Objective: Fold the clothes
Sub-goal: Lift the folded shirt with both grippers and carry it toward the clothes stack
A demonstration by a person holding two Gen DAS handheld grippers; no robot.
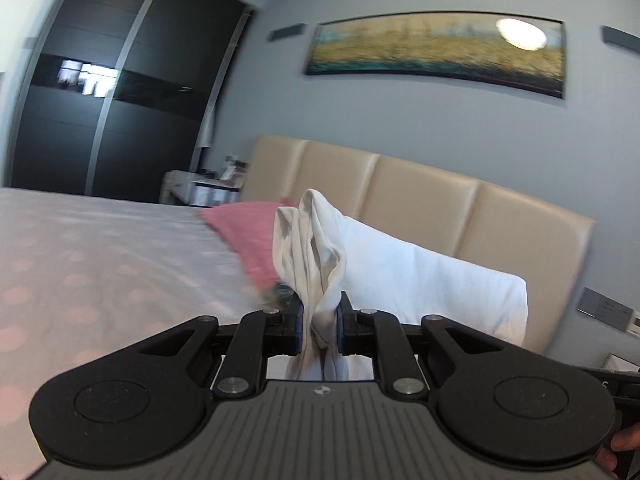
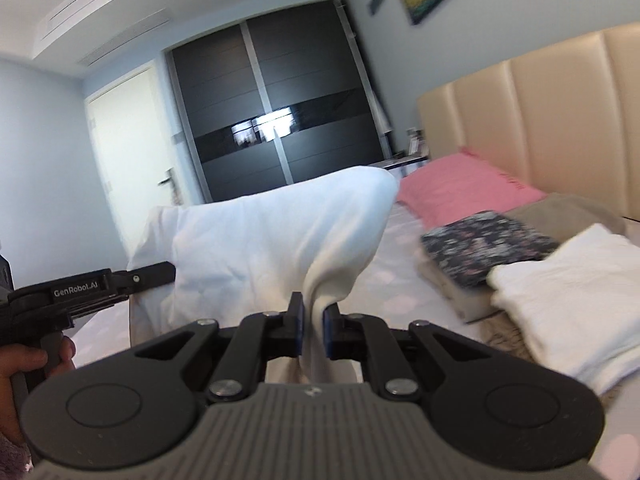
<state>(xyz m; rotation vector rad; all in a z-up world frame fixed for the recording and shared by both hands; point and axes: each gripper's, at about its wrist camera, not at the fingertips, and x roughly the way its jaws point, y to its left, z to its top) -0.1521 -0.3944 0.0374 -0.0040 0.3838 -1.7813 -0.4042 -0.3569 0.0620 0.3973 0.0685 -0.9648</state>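
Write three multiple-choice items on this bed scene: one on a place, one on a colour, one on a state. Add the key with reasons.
1. Where is the folded floral garment?
A. on the bed
B. on the floor
C. in the wardrobe

2. What colour is the pillow by the headboard?
A. green
B. pink
C. black

3. How do the right gripper jaws stand?
A. wide open, empty
B. shut on the white garment
C. shut on a pillow

Key: A, it lies on the bedding beside the folded white cloth; B, its cover is pink; B, white fabric is pinched between them.
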